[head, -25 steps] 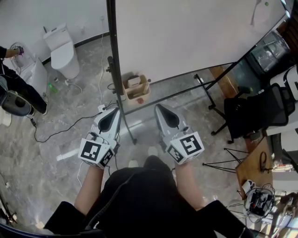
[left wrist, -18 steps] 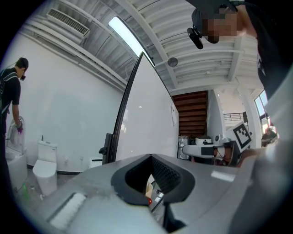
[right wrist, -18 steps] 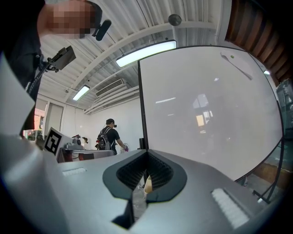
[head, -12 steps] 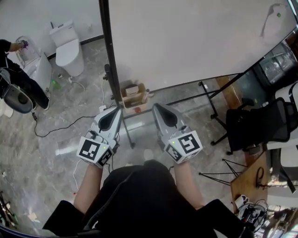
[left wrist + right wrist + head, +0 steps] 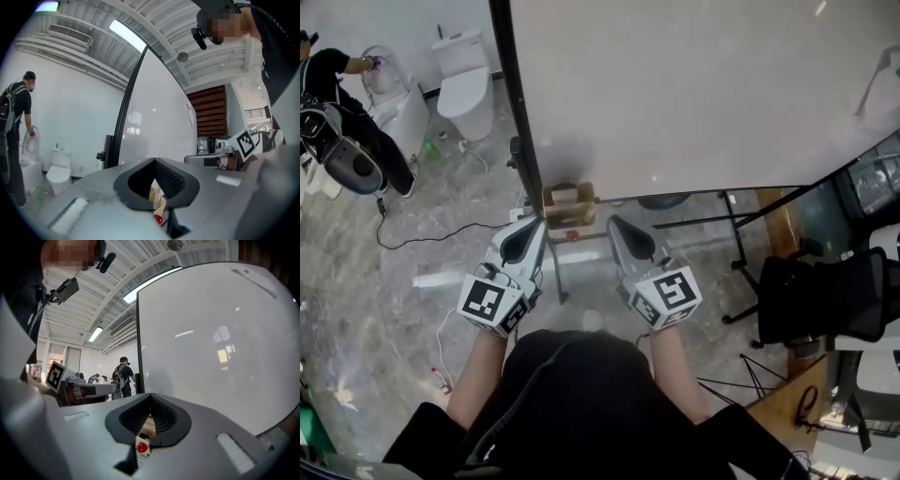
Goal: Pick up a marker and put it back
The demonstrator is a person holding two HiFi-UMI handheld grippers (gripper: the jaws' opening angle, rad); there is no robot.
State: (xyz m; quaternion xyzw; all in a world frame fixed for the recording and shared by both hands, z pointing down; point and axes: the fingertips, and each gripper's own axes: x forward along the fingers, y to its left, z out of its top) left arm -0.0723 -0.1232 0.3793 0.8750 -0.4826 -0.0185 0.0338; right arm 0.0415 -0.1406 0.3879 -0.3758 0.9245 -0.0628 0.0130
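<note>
Both claws, the left gripper [image 5: 538, 221] and the right gripper [image 5: 615, 221], are pressed together with nothing in them, and they point at the small box [image 5: 566, 208] at the foot of the board [image 5: 694, 94]; I cannot pick out a marker, but I think it is in that box. If a claw does not spread before it gets there, it could poke the box and knock it over, or bump the board's black post [image 5: 514, 103]. I count two grippers, one board, one box, one toilet [image 5: 469, 82] and one other person [image 5: 339, 105] far off at the side.
</note>
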